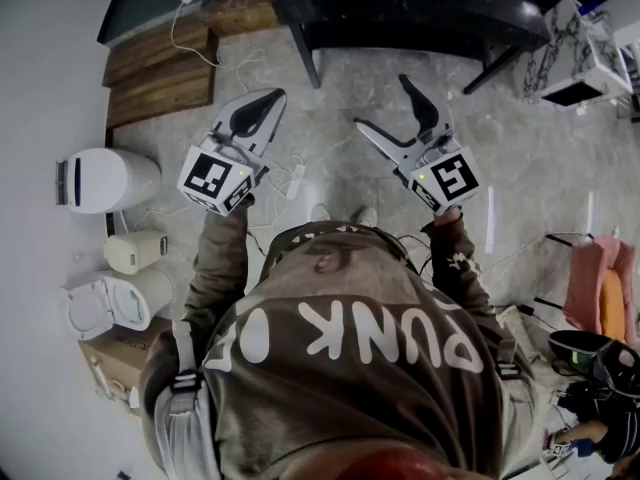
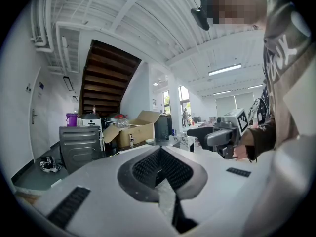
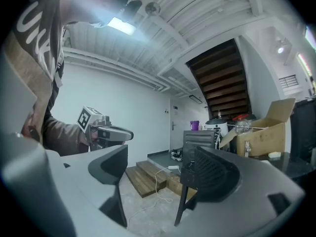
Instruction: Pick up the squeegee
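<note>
Across the brown sweatshirt [image 1: 350,363], upside down from the head view: white block capitals "PUNK", then an "O" and a further letter lost in a fold. No other legible print. Only black-and-white square patterns on the left marker cube [image 1: 213,178] and the right marker cube [image 1: 455,178]. Left gripper [image 1: 274,97]: held out roughly level, jaws pressed together, ribbed pads meeting, nothing between them. Right gripper [image 1: 381,101]: beside it and clearly apart, also level, jaws spread wide and empty, with only the wooden steps [image 3: 143,178] and a white cable [image 3: 157,191] visible through the gap. Below both: grey marbled floor [image 1: 520,148]. Ahead: dark table [image 1: 400,18]. To the person's left, along the wall: white bin [image 1: 105,180]. Beyond the left gripper in its own view: dark staircase [image 2: 106,78] and open cardboard box [image 2: 131,132]. Squeegee: in none of the three views; place, heading and long axis not to be told.
</note>
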### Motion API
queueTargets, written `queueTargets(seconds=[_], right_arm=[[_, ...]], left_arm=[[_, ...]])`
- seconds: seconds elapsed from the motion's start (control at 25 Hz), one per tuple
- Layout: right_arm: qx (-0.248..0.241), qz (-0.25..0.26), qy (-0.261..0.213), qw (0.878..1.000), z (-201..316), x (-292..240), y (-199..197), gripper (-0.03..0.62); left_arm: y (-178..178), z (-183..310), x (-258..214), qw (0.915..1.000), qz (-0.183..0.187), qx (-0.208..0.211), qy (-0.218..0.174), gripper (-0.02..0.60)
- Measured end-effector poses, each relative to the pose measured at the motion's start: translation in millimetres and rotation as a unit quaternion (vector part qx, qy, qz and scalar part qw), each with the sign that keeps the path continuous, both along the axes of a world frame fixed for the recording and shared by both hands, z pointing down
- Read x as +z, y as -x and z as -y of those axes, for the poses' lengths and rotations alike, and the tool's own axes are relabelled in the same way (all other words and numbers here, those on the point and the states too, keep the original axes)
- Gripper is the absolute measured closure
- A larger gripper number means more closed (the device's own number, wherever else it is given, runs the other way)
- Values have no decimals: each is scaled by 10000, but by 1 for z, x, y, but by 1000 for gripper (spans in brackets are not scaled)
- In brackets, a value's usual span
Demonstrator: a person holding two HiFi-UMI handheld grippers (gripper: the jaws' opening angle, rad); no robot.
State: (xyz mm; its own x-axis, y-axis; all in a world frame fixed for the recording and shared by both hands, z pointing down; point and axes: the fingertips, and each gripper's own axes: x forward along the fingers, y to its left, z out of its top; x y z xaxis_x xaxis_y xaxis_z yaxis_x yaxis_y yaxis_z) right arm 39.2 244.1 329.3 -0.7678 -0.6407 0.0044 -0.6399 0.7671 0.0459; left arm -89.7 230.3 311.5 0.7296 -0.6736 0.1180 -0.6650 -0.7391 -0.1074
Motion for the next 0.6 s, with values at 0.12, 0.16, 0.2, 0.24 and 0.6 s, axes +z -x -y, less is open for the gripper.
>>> queueTargets(seconds=[0.12,0.16,0.2,0.24,0.6], right_arm=[[-67,-24,-29,10000,-1,0,2,88],[-64,-37,-58,10000,-1,-1,1,33],[-35,-58,-100,9999,-1,-2,0,-1],[16,-87,-158,9998,-1,-3,-1,-1],[237,-85,-315,9992,0,-4,-16,-3]], left_arm=[[-2,-1,1,10000,22,6,-9,578],[-3,-1,1,10000,32,8,-10,578],[-4,-1,0,10000,37,8,-5,578],[-5,-1,0,10000,41,10,-1,578],[-10,-3,2,9999,123,31,-19,578]])
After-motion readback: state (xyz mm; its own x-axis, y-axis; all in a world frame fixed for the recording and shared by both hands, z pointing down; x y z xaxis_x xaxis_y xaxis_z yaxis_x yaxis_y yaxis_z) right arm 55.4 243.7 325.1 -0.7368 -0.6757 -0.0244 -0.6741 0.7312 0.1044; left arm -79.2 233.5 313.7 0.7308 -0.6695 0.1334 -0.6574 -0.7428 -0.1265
